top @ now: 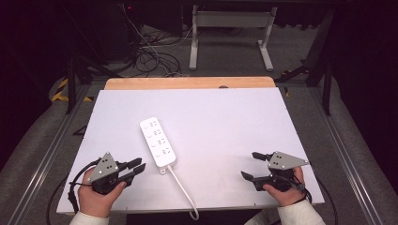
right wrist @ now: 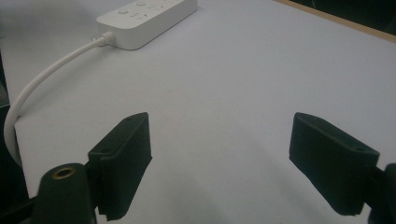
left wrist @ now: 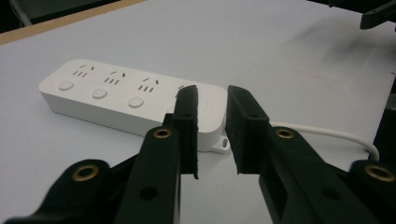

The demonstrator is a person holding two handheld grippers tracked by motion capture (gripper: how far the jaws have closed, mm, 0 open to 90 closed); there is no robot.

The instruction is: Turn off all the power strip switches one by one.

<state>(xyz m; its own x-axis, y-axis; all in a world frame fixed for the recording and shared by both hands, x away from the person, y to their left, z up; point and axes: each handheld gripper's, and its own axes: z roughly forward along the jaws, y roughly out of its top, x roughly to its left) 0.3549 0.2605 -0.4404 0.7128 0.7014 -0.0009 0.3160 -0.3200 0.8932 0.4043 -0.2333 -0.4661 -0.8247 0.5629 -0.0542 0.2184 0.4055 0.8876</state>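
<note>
The left gripper (top: pixel 139 167) sits nearest, low at the left of the high view, held in the person's left hand (top: pixel 96 199) at the front edge of the desk (top: pixel 225 117). Its jaws stand close together with a narrow gap between them and nothing in that gap; in the left gripper view the left gripper (left wrist: pixel 212 135) points at the cord end of the power strip (left wrist: pixel 128 100), which lies just beyond the pads, not touched by them.

The right gripper (top: pixel 251 165) rests at the front right of the desk in the person's right hand (top: pixel 284 192), its jaws spread wide apart and empty (the right gripper view shows bare white surface between the two black pads (right wrist: pixel 123 158)). It is well apart from the power strip.

The white power strip (top: pixel 158 142) lies flat on the desk, a little left of centre, its long side running from the far left toward the near right. It carries a row of sockets, each with a round button beside it. Its white cable (top: pixel 184 192) leaves the near end and runs toward the front edge of the desk, where it curls over. In the right gripper view the power strip (right wrist: pixel 149 18) shows at the top left, with the cable (right wrist: pixel 42 84) bending down along the left side.

Beyond the desk, a wooden board edge (top: pixel 187 83) runs along the far side, and loose black cables (top: pixel 150 56) lie on the floor.
</note>
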